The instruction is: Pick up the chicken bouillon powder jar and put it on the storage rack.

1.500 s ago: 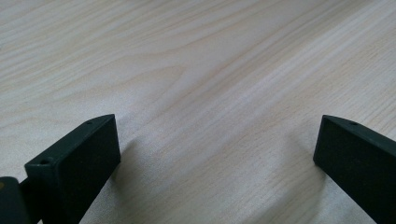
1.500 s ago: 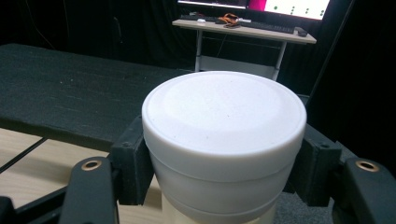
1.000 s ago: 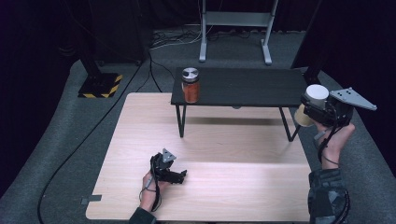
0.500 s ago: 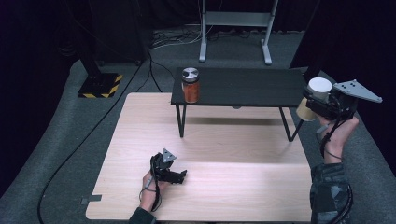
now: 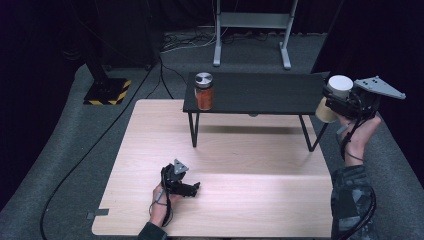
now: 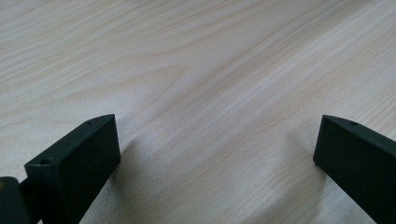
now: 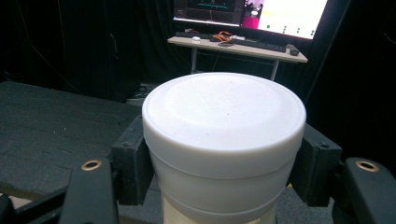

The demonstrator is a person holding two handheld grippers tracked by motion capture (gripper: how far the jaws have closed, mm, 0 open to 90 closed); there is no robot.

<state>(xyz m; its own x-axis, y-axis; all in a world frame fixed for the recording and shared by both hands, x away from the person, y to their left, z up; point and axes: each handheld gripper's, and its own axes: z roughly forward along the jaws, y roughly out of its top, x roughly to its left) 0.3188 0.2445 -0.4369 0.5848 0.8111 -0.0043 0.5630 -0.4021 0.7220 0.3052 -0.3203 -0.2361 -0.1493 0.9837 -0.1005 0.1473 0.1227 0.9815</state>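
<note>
My right gripper (image 5: 336, 100) is shut on a white-lidded jar (image 5: 333, 97) with pale contents, held in the air off the right end of the black side table (image 5: 260, 92). In the right gripper view the jar's white lid (image 7: 224, 126) sits clamped between the two black jaws, above the table's dark top (image 7: 51, 126). A second jar with orange contents and a silver lid (image 5: 203, 91) stands upright on the left end of that table. My left gripper (image 5: 192, 187) rests on the light wooden table (image 5: 235, 150), open, with bare wood (image 6: 210, 93) between its jaws.
A black cable (image 5: 85, 165) runs across the grey floor at the left. A black stand on a yellow-and-black striped base (image 5: 107, 90) is at the back left, and a grey metal frame (image 5: 252, 30) behind the side table. A desk with screens (image 7: 243, 28) lies beyond.
My right gripper has lifted the white-lidded jar slightly higher and farther back beside the side table's right end. The left gripper has stayed still on the wood.
</note>
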